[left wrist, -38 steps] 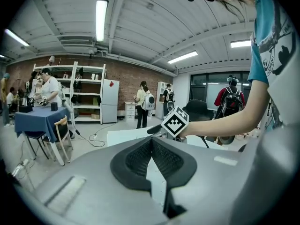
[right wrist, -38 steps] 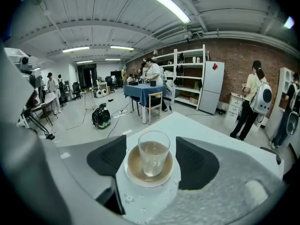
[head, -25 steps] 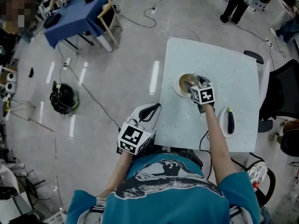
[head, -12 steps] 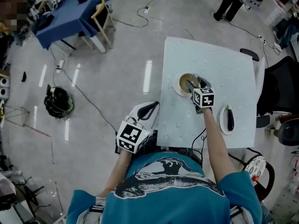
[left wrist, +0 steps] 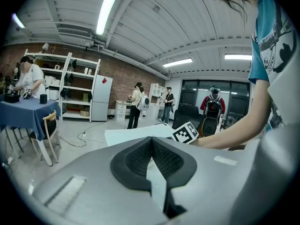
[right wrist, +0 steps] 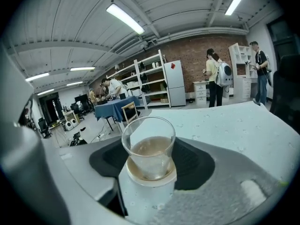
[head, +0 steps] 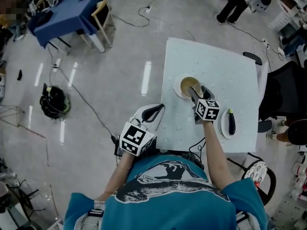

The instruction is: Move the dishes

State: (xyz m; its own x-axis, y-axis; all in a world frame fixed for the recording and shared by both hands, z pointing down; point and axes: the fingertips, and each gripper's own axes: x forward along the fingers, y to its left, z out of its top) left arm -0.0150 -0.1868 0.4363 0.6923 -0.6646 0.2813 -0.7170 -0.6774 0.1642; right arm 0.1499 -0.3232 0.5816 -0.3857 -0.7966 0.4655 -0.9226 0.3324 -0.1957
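**Saucer and Glass Pinched by the Right Hand-Held Gripper**

The right hand-held gripper (head: pixel 195 94) is seen reaching over the pale tabletop (head: pixel 230 75), angled downward. Between its jaws a clear glass (right wrist: pixel 149 146) with brownish contents is stood upright on a small white saucer (right wrist: pixel 152 178). The jaws have just been closing, with the saucer and glass between them. They are now held wide, and the dark pads (right wrist: pixel 108 159) are met on both sides by the saucer's rim, so the saucer is pinched while the glass itself is left untouched. In the head view the saucer and glass are found near the middle of the tabletop, a little toward its left edge.

A second plate (head: pixel 223 124) is set near the tabletop's near right corner, well apart from the saucer, and a dark eggplant (head: pixel 231 121) is laid along it.

The left hand-held gripper (head: pixel 152 112) is held off the tabletop's near left edge, above the grey floor (head: pixel 105 80). Its jaws are pressed together, pad against pad, and nothing is carried between them.

A blue-covered table (head: pixel 62 11) and a wooden chair (head: pixel 101 20) are seen at the far left of the room. Other persons are seen at the room's edges.
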